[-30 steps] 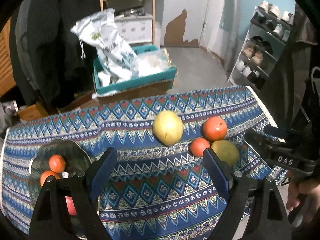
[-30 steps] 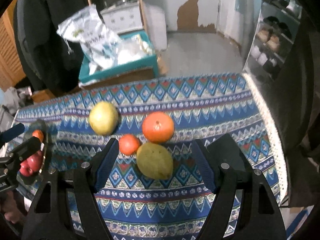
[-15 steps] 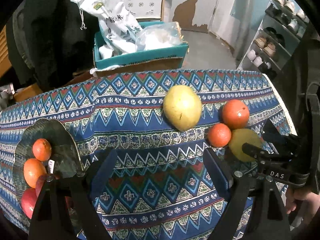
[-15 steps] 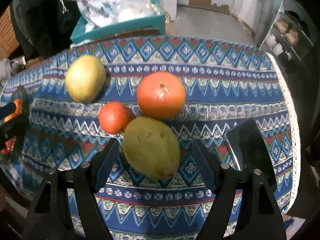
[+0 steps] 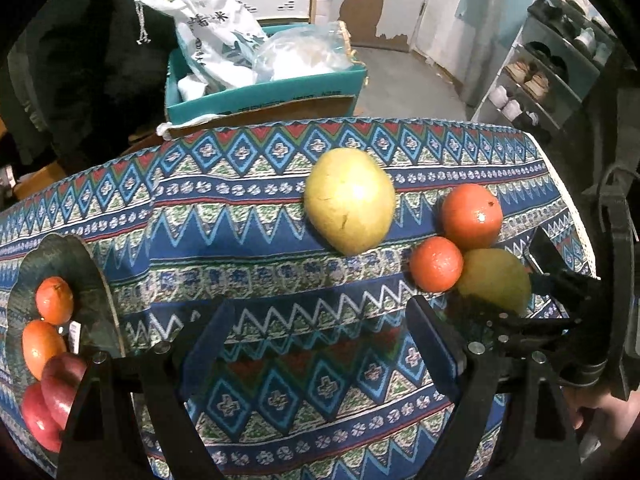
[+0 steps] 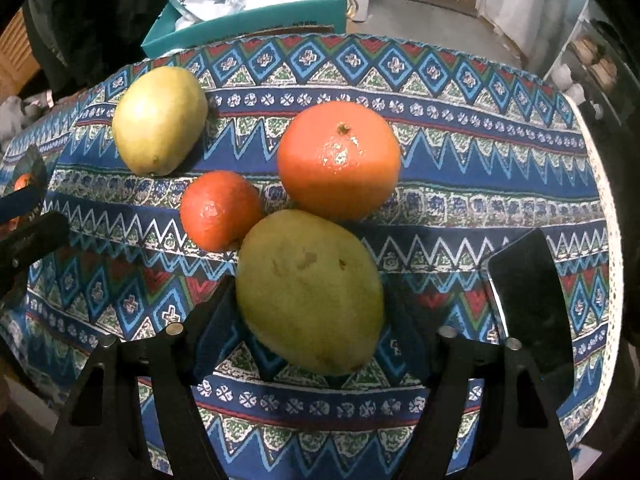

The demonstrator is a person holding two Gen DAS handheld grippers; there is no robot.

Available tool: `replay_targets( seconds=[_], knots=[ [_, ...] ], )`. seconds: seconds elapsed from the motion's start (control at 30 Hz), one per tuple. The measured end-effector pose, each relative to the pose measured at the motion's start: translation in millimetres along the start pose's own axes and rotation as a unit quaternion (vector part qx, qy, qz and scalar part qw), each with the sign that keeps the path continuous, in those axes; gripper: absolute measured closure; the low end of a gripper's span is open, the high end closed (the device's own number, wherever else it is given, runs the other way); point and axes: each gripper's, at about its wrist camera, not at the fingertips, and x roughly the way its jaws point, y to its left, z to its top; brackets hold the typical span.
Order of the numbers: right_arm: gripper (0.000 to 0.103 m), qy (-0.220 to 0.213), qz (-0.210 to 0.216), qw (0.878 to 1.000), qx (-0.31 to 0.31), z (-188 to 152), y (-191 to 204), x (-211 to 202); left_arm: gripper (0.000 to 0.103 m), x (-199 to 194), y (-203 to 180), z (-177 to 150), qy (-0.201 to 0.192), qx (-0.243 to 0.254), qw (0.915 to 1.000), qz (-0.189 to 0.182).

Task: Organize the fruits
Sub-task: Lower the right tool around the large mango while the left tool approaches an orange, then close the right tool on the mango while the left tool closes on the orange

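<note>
My right gripper [image 6: 310,320] is open, its fingers on either side of a green-yellow mango [image 6: 308,292] on the patterned tablecloth; touching cannot be told. A small orange [image 6: 220,210] and a big orange [image 6: 339,160] lie just beyond it, a second yellow mango [image 6: 158,120] at the far left. My left gripper [image 5: 320,336] is open and empty above the cloth. A dark plate [image 5: 80,280] at the left holds two small oranges [image 5: 54,300] and red apples [image 5: 60,384]. The left wrist view shows the near mango [image 5: 494,280] with the right gripper [image 5: 516,312] around it.
A black phone [image 6: 528,300] lies on the cloth right of the right gripper. The table's lace edge [image 6: 608,240] is close on the right. Behind the table stands a teal box [image 5: 264,92] with bags. A shoe rack [image 5: 552,60] is at the far right.
Both grippers moved forward and down toward the table. The right gripper closed in until the near mango sits between its open fingers. The fruits have not moved.
</note>
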Motion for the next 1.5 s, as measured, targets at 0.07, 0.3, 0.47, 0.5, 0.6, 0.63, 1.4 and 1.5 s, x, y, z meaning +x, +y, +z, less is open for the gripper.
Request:
replay_targets(
  seconds=[0.07,0.3,0.47,0.5,0.6,0.63,1.4,1.5],
  knots=[
    [0.032,-0.003,0.004,1.0,0.006,1,-1,0,0.014,2,-4,2,-0.001,0.002,1.0,-0.006],
    [0.033,-0.019,0.004,0.999,0.039,-6,-23,-13,0.014,11,-29,9,-0.006,0.029,0.9992,-0.028],
    [0.033,-0.038,-0.011,0.996,0.085,-11,-51,-29,0.014,21,-52,11,-0.002,0.062,0.9976,-0.032],
    [0.033,-0.044,-0.013,0.995,0.091,-12,-56,-33,0.014,23,-57,12,-0.001,0.066,0.9973,-0.033],
    [0.033,-0.059,-0.018,0.993,0.101,-14,-67,-42,0.014,29,-68,13,0.002,0.074,0.9966,-0.037],
    [0.033,-0.063,-0.02,0.992,0.104,-14,-70,-44,0.014,31,-71,13,0.003,0.077,0.9963,-0.038],
    [0.033,-0.061,-0.03,0.988,0.137,-26,-90,-40,0.055,82,-91,15,0.053,0.066,0.9954,-0.045],
    [0.033,-0.06,-0.032,0.988,0.136,-27,-90,-40,0.056,80,-88,14,0.049,0.059,0.9959,-0.049]
  ],
)
